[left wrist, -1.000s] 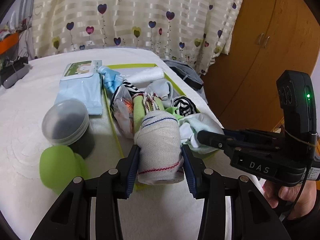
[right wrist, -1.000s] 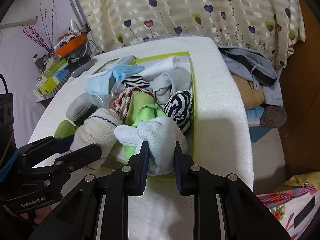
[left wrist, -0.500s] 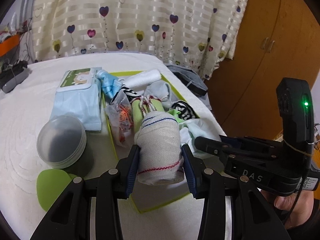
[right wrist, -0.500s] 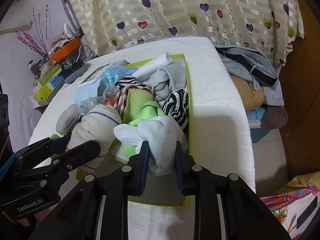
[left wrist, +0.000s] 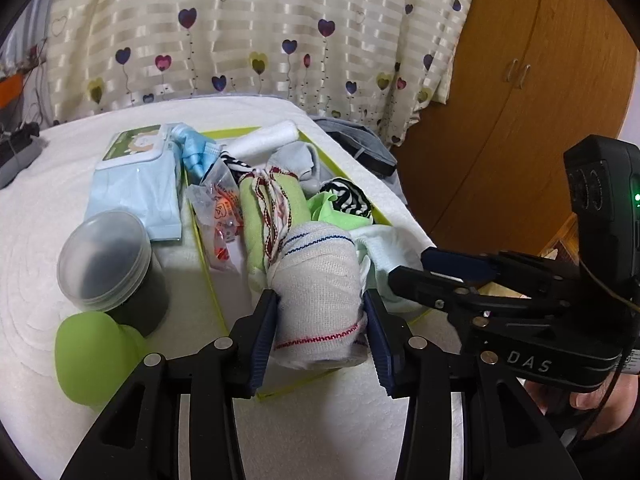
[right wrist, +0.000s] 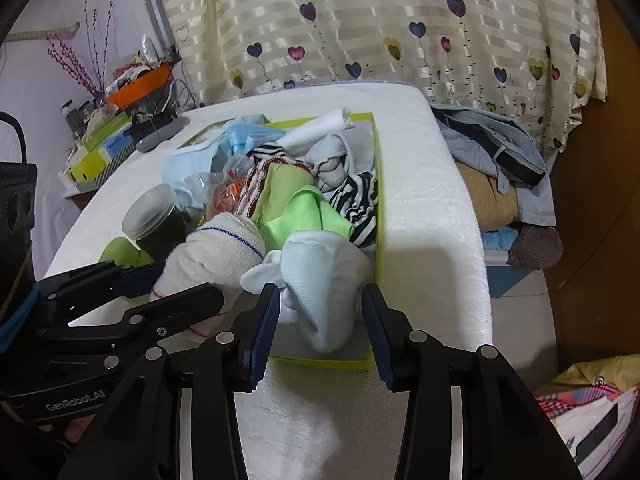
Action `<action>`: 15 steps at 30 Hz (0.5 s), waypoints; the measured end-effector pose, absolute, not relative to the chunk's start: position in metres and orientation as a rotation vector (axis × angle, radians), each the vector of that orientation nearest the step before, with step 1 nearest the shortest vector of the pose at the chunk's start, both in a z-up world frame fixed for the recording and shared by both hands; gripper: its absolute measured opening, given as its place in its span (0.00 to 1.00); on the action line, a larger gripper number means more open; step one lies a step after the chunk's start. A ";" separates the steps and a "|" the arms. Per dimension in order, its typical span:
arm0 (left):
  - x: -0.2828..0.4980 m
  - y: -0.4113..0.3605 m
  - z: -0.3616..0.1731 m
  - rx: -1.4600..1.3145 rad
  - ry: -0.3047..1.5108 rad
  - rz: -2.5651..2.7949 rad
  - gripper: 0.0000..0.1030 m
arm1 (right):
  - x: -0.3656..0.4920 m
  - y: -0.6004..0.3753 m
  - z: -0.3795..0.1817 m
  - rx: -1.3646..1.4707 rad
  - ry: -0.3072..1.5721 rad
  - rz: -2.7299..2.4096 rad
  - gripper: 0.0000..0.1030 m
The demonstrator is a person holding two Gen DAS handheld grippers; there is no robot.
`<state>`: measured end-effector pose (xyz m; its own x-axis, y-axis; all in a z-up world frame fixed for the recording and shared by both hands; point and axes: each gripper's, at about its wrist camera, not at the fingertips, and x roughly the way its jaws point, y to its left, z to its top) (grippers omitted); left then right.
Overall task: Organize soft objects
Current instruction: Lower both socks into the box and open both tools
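Note:
A lime-rimmed tray [left wrist: 208, 276] [right wrist: 379, 184] on the white bed holds several rolled socks and cloths. My left gripper [left wrist: 320, 320] is shut on a cream rolled sock [left wrist: 320, 280] [right wrist: 216, 248] with blue and red stitching, over the tray's near end. My right gripper [right wrist: 320, 316] has its jaws spread apart around a pale blue sock [right wrist: 324, 276] [left wrist: 380, 248] that rests in the tray's near right corner; the pads no longer squeeze it.
A lidded dark jar [left wrist: 108, 264] and a green soft object [left wrist: 92, 356] sit left of the tray, with a wipes pack [left wrist: 136, 184] behind. Clothes [right wrist: 492, 160] lie piled off the bed's right edge. A wooden wardrobe [left wrist: 520, 100] stands to the right.
My right gripper has opened and let go of the pale blue sock, which now lies in the tray. The left gripper still holds the cream sock, shifted slightly over the tray.

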<state>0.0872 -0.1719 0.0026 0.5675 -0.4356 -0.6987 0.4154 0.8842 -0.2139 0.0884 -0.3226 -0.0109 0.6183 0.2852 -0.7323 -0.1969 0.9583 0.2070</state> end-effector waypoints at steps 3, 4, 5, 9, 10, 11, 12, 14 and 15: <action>0.087 -0.172 0.004 -0.022 0.829 -0.499 0.40 | 0.088 -0.328 -0.008 0.125 0.850 0.262 0.43; 0.088 -0.172 0.004 -0.024 0.826 -0.502 0.40 | 0.088 -0.329 -0.007 0.131 0.846 0.262 0.43; 0.087 -0.171 0.006 -0.027 0.818 -0.503 0.40 | 0.087 -0.330 -0.006 0.136 0.843 0.263 0.43; 0.082 -0.167 0.014 -0.043 0.780 -0.510 0.40 | 0.086 -0.331 -0.003 0.149 0.833 0.266 0.43; 0.081 -0.165 0.016 -0.045 0.775 -0.509 0.40 | 0.085 -0.331 -0.003 0.153 0.831 0.268 0.43; 0.080 -0.164 0.018 -0.049 0.768 -0.505 0.40 | 0.085 -0.331 -0.002 0.156 0.830 0.269 0.43; 0.078 -0.161 0.019 -0.054 0.761 -0.499 0.40 | 0.084 -0.332 -0.002 0.161 0.827 0.271 0.43; 0.075 -0.157 0.021 -0.061 0.759 -0.481 0.40 | 0.081 -0.333 0.000 0.172 0.817 0.279 0.43; 0.074 -0.156 0.020 -0.064 0.765 -0.471 0.39 | 0.080 -0.334 0.001 0.174 0.812 0.285 0.43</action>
<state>0.0743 -0.1557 0.0204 0.6226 -0.4330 -0.6518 0.3872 0.8943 -0.2242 0.0798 -0.3336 0.0011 0.6527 0.3158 -0.6887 -0.1833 0.9478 0.2608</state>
